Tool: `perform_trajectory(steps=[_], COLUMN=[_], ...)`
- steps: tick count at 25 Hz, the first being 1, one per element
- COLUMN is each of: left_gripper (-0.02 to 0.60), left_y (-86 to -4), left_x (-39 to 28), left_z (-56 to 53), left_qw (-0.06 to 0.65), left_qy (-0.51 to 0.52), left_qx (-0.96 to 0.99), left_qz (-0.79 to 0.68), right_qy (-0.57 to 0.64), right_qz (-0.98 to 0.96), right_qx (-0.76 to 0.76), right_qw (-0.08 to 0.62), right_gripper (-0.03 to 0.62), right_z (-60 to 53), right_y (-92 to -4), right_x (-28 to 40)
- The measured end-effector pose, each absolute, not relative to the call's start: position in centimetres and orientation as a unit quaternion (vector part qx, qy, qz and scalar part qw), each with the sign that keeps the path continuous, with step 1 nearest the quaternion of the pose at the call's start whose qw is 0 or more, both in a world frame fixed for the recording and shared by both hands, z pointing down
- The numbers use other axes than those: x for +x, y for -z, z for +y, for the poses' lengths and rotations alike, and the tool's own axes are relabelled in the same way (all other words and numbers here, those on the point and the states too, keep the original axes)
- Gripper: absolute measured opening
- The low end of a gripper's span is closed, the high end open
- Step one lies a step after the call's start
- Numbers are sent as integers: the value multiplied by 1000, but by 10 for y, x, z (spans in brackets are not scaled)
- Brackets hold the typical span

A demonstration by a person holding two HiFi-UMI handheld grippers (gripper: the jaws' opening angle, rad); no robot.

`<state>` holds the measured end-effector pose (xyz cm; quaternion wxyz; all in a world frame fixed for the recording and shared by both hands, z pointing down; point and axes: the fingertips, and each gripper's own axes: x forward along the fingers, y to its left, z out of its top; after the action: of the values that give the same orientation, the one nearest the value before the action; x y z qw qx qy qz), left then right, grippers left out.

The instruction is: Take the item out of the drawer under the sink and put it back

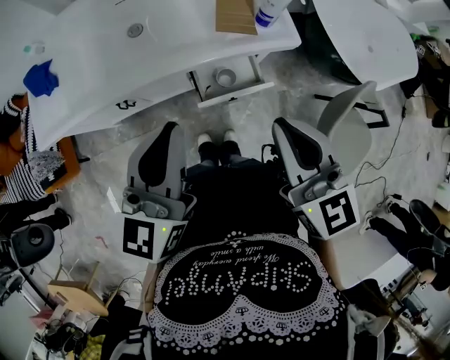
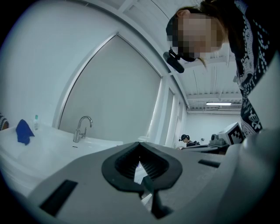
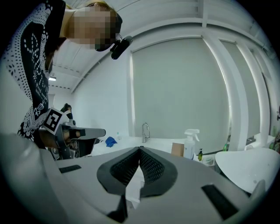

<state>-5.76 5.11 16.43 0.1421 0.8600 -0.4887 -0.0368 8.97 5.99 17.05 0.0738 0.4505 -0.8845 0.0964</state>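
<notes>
The left gripper [image 1: 167, 130] and right gripper [image 1: 281, 125] are held side by side in front of the person's black shirt [image 1: 239, 288], both pointing away from the body, with the toes of two white shoes [image 1: 216, 140] on the floor between them.

In the left gripper view the fingers [image 2: 127, 162] are pressed together at the tips. Only a narrow pale slit shows lower down between the ribbed pads.

In the right gripper view the fingers [image 3: 153, 166] also meet at the tips. A white patch fills the gap below them, and I cannot tell whether it is something caught there or just the background showing through.

Ahead of both sets of fingertips, roughly midway between them and well apart from either, the drawer [image 1: 235, 93] stands pulled out under the sink [image 1: 176, 39]. The round grey item [image 1: 225, 76] lies inside it, with neither gripper touching it.

Beyond the drawer is the white tabletop. The faucet [image 3: 145, 131] rises almost straight above the right fingertips in that gripper's view. A blue cloth [image 1: 41, 79] lies far off to the left of the left fingers. A cardboard box [image 1: 235, 15] and a white spray bottle [image 1: 269, 10] stand beyond the drawer, between the two grippers' lines and nearer the right fingers' side.

Further right, past the right fingers, is a round white table [image 1: 365, 39].
</notes>
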Motion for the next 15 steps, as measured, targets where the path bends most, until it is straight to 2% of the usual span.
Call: perform_trajectory(steps=[15], left_gripper=[5], left_y=[-168], left_x=[-67], left_z=[49], left_qw=[149], left_qy=[33], left_qx=[861], left_qz=[-485], right_qy=[-86], right_qz=[-849], right_qx=[516], right_qw=[78], right_gripper=[18], right_z=[54], right_y=[-155], right_x=[132])
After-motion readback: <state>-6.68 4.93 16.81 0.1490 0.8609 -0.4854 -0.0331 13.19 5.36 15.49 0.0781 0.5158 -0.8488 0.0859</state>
